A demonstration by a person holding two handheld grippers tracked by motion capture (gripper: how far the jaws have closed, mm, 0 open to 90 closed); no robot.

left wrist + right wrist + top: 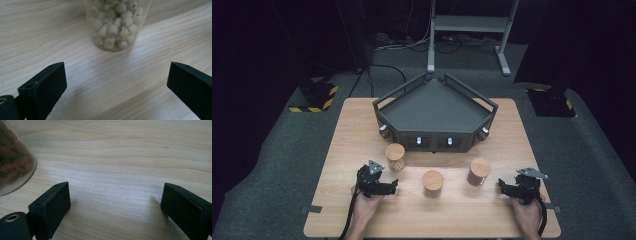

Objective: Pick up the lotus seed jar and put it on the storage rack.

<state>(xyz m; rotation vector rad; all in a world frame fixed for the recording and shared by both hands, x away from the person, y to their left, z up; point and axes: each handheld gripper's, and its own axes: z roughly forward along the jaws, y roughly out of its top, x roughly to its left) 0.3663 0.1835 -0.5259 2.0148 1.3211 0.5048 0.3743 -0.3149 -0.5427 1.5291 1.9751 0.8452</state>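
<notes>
Jar (118,23) of pale beads looked rigid, smooth, probably slippery; left gripper (115,82) gaped unloaded; we'd grasp mid-wall.

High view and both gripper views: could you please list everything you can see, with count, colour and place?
Table: one, light wood, on grey carpet.
Tray: one, dark grey, five-sided with a railing, at the table's far middle.
Jars: three, clear with wooden lids, in a row in front of the tray; left jar holds pale round beads, middle jar, right jar holds reddish-brown pieces.
Metal stand: one, grey, on the floor beyond the table.
Striped bases: two, black with yellow-black edges, on the floor to either side.
Left gripper: one, black, jaws open, near-left of the table.
Right gripper: one, black, jaws open, near-right.
Hands: two, at the near edge.
</notes>
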